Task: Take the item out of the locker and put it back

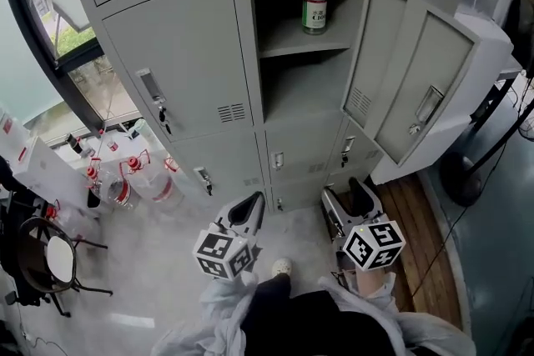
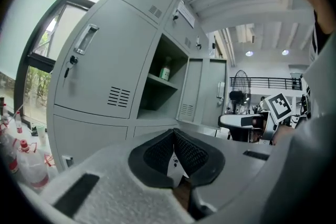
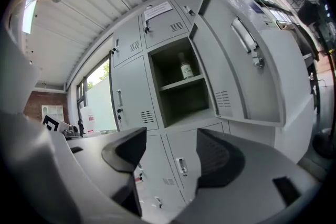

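Head view: a glass bottle [image 1: 314, 6] stands on the upper shelf of the open locker [image 1: 304, 87], left gripper [image 1: 250, 204] and right gripper [image 1: 344, 189] well below. Left gripper view: jaws pressed together, empty. Right gripper view: jaws spread, nothing between

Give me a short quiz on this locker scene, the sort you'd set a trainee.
1. True or false: the bottle stands on the upper shelf of the open locker.
2. Pick one: the jaws of the right gripper are A) apart and empty, B) shut on the bottle, C) shut on a door handle.
3. Fill in: in the head view, the open locker's door hangs at its ____ side.
Key: 1 true; 2 A; 3 right.
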### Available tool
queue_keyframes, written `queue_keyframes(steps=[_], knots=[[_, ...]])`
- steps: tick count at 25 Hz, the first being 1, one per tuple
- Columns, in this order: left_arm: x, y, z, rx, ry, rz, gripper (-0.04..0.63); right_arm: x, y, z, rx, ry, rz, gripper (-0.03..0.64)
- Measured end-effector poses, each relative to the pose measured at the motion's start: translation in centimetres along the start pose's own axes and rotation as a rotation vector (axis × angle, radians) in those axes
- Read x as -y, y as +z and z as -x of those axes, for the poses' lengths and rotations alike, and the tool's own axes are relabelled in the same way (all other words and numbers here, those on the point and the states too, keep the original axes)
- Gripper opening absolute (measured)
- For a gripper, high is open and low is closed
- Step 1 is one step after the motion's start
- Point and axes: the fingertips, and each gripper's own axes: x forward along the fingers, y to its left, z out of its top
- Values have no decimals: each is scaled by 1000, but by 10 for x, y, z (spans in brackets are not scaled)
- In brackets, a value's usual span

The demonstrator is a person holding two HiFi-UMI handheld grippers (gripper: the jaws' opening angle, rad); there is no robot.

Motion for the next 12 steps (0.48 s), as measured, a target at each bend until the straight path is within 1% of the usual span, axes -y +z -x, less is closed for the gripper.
queue_keyframes(steps=[5, 12], knots=[[-25, 16, -36, 11, -25, -12, 2, 11, 14, -40, 20, -12, 7, 284], [-53, 29, -78, 12, -56, -24, 2, 27, 23, -82, 37, -28, 10, 284]])
